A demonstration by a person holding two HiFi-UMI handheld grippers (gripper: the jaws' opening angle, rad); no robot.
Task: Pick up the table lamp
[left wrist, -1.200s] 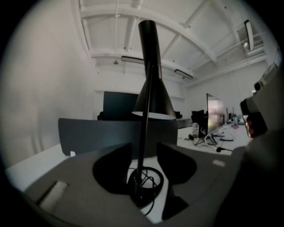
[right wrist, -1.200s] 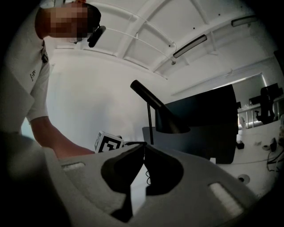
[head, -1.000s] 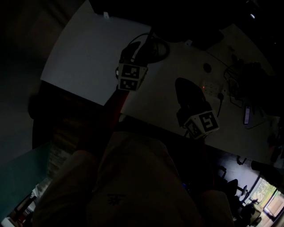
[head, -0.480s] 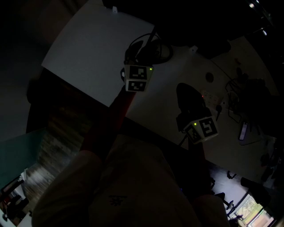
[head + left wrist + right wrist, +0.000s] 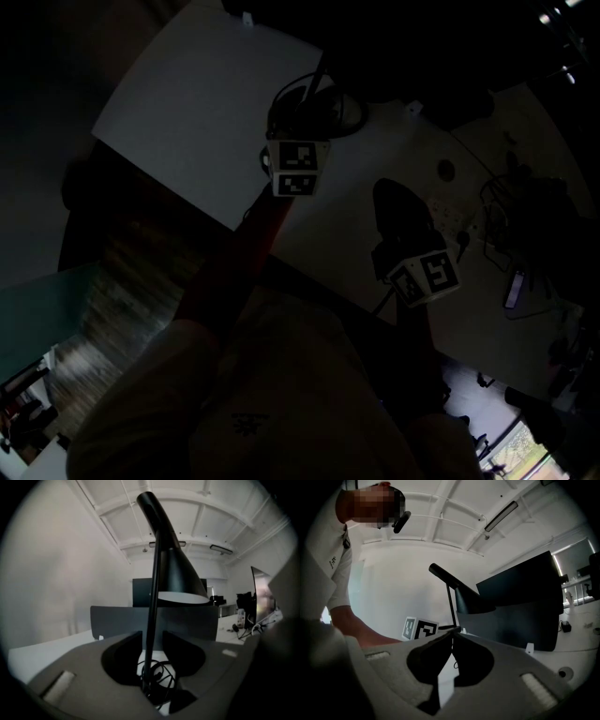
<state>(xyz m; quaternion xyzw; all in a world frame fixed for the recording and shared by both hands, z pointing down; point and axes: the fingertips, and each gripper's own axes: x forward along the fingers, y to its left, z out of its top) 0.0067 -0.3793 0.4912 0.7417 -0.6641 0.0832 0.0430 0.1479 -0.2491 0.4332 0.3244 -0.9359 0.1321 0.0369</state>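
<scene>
Pale desk (image 5: 349, 178) is carrying the table lamp (image 5: 165, 564); the left tongs (image 5: 152, 637) are closing around its thin stem, not yet pinching, apparently readying the lift, while the right tongs (image 5: 452, 631) are sitting together, empty.

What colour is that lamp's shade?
The lamp shade is black outside and pale inside; the left gripper view shows it best.

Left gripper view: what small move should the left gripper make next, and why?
Probably finish closing. On the left gripper the jaws are closing with the stem of the table lamp between them. A gap shows on either side, so the pads do not press it yet.
</scene>
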